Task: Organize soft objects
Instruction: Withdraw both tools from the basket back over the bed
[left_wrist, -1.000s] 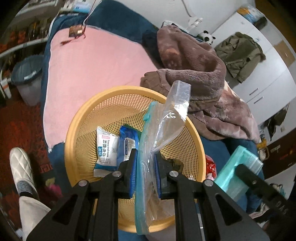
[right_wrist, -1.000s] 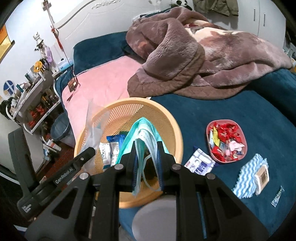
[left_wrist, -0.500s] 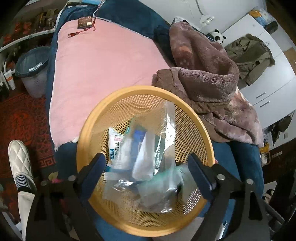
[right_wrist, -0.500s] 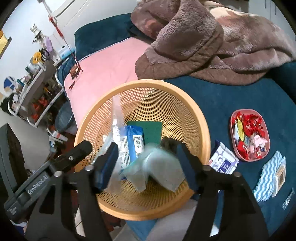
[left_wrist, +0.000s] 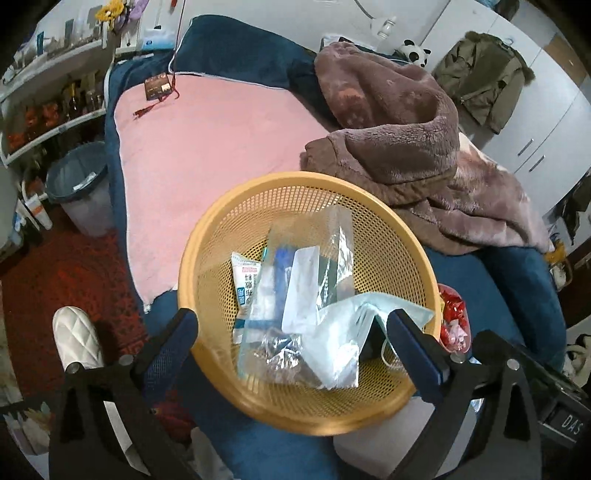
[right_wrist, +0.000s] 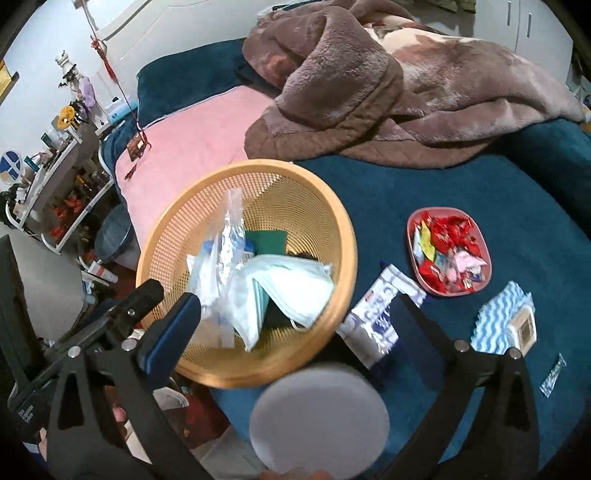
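A round orange mesh basket (left_wrist: 258, 195) (right_wrist: 332, 221) sits on the bed's near edge. In it lie a clear zip bag (left_wrist: 314, 280) (right_wrist: 221, 258), a stack of pale blue face masks (left_wrist: 354, 325) (right_wrist: 291, 288), a white tissue pack (left_wrist: 245, 280) and a green pack (right_wrist: 267, 240). My left gripper (left_wrist: 295, 343) is open and empty above the basket's near rim. My right gripper (right_wrist: 291, 321) is open and empty above the basket's near right rim. A white-and-blue tissue pack (right_wrist: 380, 314) lies on the blue blanket just right of the basket.
A pink tray of red sweets (right_wrist: 448, 251), a blue wavy cloth with a small box (right_wrist: 506, 321) and a small sachet (right_wrist: 552, 374) lie on the blue bed. A brown fleece blanket (left_wrist: 399, 129) is heaped behind. A bin (left_wrist: 81, 188) stands on the floor left.
Both grippers opened. The left one let go of the clear bag and the right one let go of the masks; both things dropped into the basket. Both grippers pulled back.
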